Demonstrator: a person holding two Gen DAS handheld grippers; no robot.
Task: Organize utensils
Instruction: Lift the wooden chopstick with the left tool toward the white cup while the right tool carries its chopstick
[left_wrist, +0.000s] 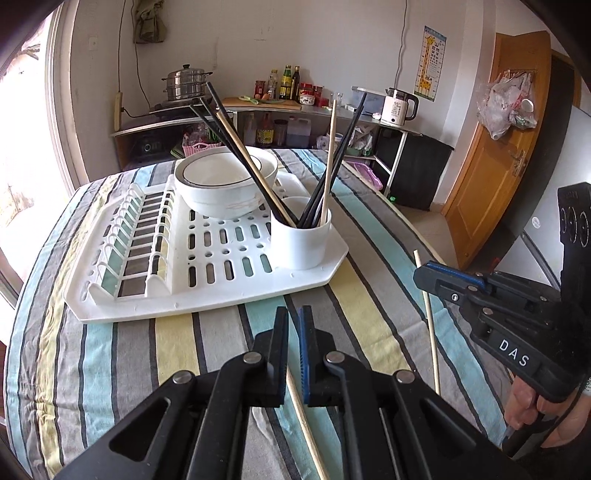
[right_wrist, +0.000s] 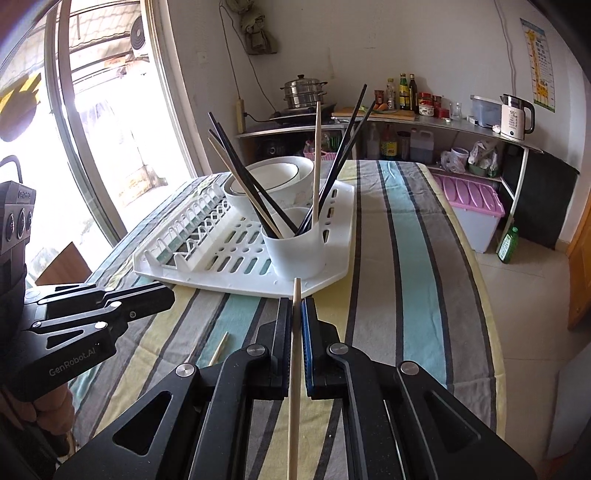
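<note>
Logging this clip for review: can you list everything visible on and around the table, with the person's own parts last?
drying rack: one, white, on the striped tablecloth.
bowls: stacked, white with dark rims, on the rack's far part.
utensil cup: one, white, rack's near right corner.
black chopsticks: several, standing in the cup.
wooden chopsticks: two in the cup, one lying on the cloth under the left gripper, one clamped.
kettle: one, white, back shelf.
steamer pot: one, steel, back shelf.
left gripper: nearly closed, holding nothing.
right gripper: shut on a wooden chopstick.
</note>
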